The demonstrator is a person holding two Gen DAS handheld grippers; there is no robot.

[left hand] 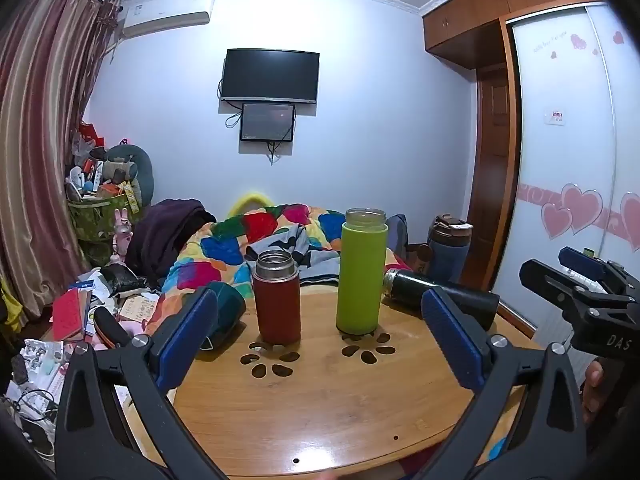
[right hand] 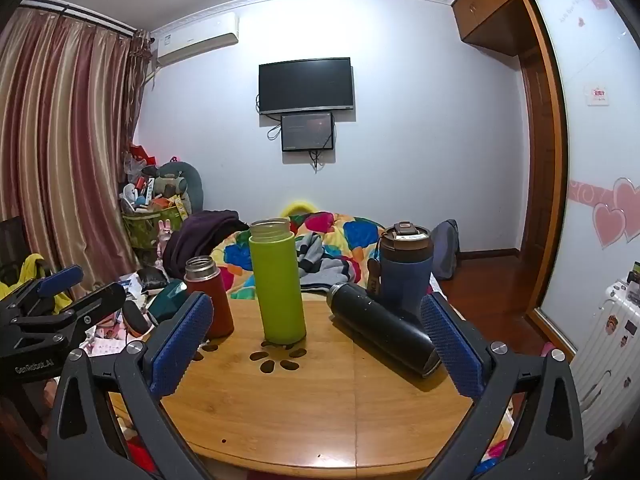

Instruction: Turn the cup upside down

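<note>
On a round wooden table (left hand: 320,408) stand a red open-mouthed cup (left hand: 277,298) and a taller green cup (left hand: 362,272), both upright. A black flask (left hand: 440,294) lies on its side to the right. A dark teal cup (left hand: 228,312) lies on its side at the left. My left gripper (left hand: 320,344) is open and empty, short of the red and green cups. In the right wrist view my right gripper (right hand: 316,344) is open and empty; the green cup (right hand: 278,280), red cup (right hand: 210,298) and black flask (right hand: 382,328) lie ahead of it.
A blue tumbler with a brown lid (right hand: 404,268) stands behind the black flask. A bed with a colourful quilt (right hand: 320,244) is beyond the table. Clutter covers the floor at the left (left hand: 80,320). A wardrobe (right hand: 592,160) is at the right.
</note>
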